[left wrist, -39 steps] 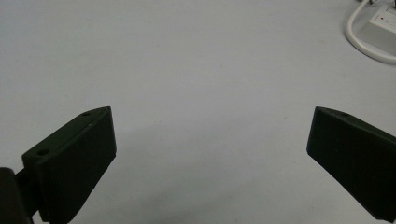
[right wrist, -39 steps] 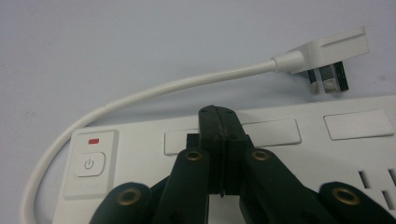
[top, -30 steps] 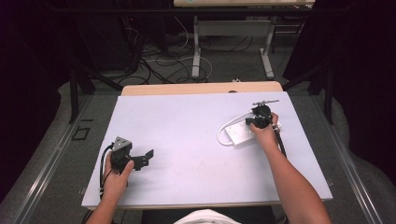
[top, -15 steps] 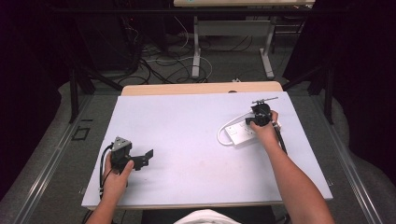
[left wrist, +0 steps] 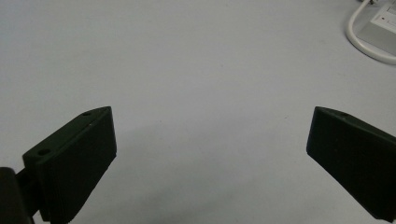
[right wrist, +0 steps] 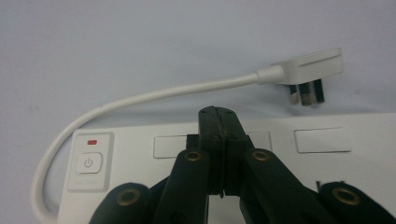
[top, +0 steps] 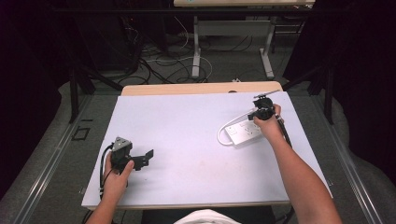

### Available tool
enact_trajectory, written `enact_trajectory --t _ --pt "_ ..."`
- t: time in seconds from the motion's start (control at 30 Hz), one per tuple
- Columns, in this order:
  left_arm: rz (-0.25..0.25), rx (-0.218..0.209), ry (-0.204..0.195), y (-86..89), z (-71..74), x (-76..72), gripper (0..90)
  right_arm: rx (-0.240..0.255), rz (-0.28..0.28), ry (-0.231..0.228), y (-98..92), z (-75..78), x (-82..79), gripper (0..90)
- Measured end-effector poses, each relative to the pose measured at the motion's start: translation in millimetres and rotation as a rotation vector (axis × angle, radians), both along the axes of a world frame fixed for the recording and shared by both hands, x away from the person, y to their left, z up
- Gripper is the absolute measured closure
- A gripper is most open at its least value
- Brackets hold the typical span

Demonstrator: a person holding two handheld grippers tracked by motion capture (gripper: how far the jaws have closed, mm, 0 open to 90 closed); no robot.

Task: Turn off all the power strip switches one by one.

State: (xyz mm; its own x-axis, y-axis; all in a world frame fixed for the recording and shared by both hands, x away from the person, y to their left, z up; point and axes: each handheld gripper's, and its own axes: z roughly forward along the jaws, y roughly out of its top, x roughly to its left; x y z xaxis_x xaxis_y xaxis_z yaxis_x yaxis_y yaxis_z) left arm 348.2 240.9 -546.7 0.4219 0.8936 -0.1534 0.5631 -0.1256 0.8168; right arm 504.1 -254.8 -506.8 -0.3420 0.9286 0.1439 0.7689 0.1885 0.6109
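Observation:
A white power strip (top: 240, 133) lies on the right half of the pale table (top: 187, 126), its short cable (top: 220, 136) looping off its left end. In the right gripper view the power strip (right wrist: 327, 163) shows a power button (right wrist: 88, 162), a red light and flat socket covers. Its white plug (right wrist: 310, 70) lies loose on the table just beyond. My right gripper (right wrist: 218, 116) is shut with nothing between its jaws, tips over the strip's top face. My left gripper (top: 148, 155) rests near the table's front left, open wide (left wrist: 210, 154) over bare table.
In the left gripper view a corner of the power strip (left wrist: 385, 21) and its cable (left wrist: 362, 39) sit at the top right, far from the jaws. A wooden strip (top: 201, 88) borders the table's far edge. Desk legs and floor cables (top: 177, 63) lie beyond.

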Motion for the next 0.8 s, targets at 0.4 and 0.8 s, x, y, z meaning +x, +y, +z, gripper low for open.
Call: enact_trajectory --t 0.4,0.8 --pt "0.0 0.0 0.003 -0.1 -0.5 0.1 1.6 0.012 -0.06 0.03 -19.8 -1.6 9.0 90.0" --pt "0.001 -0.003 0.006 -0.8 -0.8 0.0 1.7 0.013 -0.084 0.044 -24.2 -6.8 13.7 90.0"
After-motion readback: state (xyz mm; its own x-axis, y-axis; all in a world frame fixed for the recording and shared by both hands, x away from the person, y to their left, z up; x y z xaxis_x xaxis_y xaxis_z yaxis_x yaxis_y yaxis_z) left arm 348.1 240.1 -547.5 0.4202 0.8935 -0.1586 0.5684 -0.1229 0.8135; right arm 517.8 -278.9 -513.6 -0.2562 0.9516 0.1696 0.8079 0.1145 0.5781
